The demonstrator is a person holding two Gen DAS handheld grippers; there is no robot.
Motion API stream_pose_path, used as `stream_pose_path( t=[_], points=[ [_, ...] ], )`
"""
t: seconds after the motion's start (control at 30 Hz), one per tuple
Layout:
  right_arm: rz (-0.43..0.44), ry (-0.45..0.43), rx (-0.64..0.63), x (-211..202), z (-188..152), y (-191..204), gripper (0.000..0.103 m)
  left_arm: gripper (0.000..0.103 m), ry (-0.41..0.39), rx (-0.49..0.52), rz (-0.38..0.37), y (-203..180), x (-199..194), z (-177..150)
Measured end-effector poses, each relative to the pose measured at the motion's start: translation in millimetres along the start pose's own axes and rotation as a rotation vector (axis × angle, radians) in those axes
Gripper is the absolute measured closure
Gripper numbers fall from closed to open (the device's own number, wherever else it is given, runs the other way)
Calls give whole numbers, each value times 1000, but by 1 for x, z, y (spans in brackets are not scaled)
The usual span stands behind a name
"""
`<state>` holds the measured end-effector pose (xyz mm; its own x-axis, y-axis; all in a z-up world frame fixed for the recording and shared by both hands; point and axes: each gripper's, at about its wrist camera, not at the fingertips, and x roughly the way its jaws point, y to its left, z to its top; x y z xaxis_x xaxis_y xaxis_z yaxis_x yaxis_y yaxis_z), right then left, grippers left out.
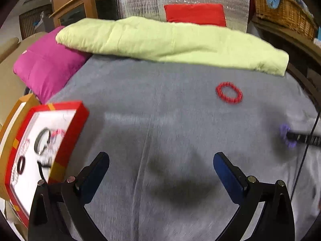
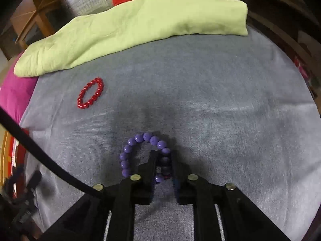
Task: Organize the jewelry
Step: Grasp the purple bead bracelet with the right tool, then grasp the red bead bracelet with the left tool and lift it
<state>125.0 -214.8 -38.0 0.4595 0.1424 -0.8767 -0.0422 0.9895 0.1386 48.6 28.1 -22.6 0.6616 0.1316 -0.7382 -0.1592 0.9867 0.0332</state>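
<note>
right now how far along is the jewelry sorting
Done: several bangles and bracelets already lie in the red box. In hand: the right tongs are closed on the purple bead bracelet, on the grey cover. Left: the red bead bracelet lies loose; the left tongs are open, empty.

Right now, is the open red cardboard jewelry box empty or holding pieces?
Holding pieces. The left wrist view shows the red cardboard box with a dark metal ring bangle and other blurred bracelets on its white lining.
</note>
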Motion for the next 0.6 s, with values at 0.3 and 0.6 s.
stream_pose_path(
  t=[0.3, 0.6],
  points=[
    [28, 6, -17, -4, -3, -5, 91, 3, 116, -25, -83, -63, 54, 89],
    [104, 15, 24, -4, 1, -16, 92, 93, 239, 29, -116, -82, 99, 89]
  ],
)
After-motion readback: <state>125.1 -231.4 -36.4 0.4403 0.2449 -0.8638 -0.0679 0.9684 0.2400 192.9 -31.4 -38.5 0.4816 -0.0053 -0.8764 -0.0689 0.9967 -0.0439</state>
